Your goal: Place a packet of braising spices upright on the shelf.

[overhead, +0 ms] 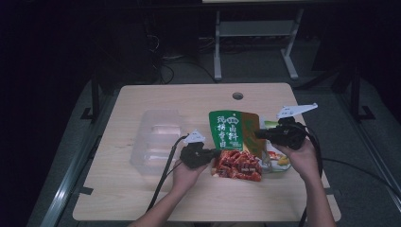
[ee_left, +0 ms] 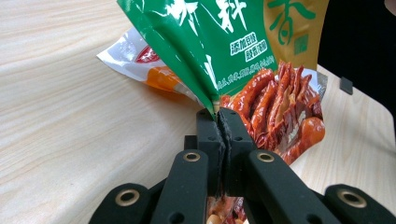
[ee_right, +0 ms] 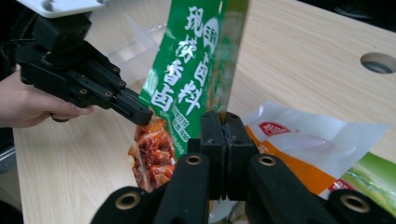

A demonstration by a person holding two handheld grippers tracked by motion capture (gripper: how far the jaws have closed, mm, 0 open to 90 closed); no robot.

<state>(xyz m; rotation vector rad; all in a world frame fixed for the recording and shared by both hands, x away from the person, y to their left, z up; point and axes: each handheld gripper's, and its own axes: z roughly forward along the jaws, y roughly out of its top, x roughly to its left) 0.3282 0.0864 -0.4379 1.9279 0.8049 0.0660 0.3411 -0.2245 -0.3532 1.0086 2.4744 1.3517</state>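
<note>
- Left gripper [overhead: 213,154]: I had its jaws pressed together on the edge of the green seasoning packet [overhead: 235,144], pinching the film right at the fingertips [ee_left: 211,122].
- In the left gripper view the packet rose up and away from the pinch, its printed red meat picture just to the right of the fingers.
- Right gripper [overhead: 259,134]: jaws also closed, clamping the packet's opposite edge; in the right gripper view the green face with white characters stood straight up from the pinch.
- So the packet was held between both grippers, its upper part lifted and tilted; I couldn't tell whether its lower end touched the wooden table [overhead: 142,189].
- A white-and-orange pouch [ee_right: 299,140] lay flat on the table just beyond and beside the right gripper's fingers, under the lifted packet.
- A second green pouch [ee_right: 373,179] sat at the far side of that one, partly covered by it.
- A clear plastic tray [overhead: 156,139] sat on the table beyond the left hand [overhead: 187,172], apart from both sets of fingers.
</note>
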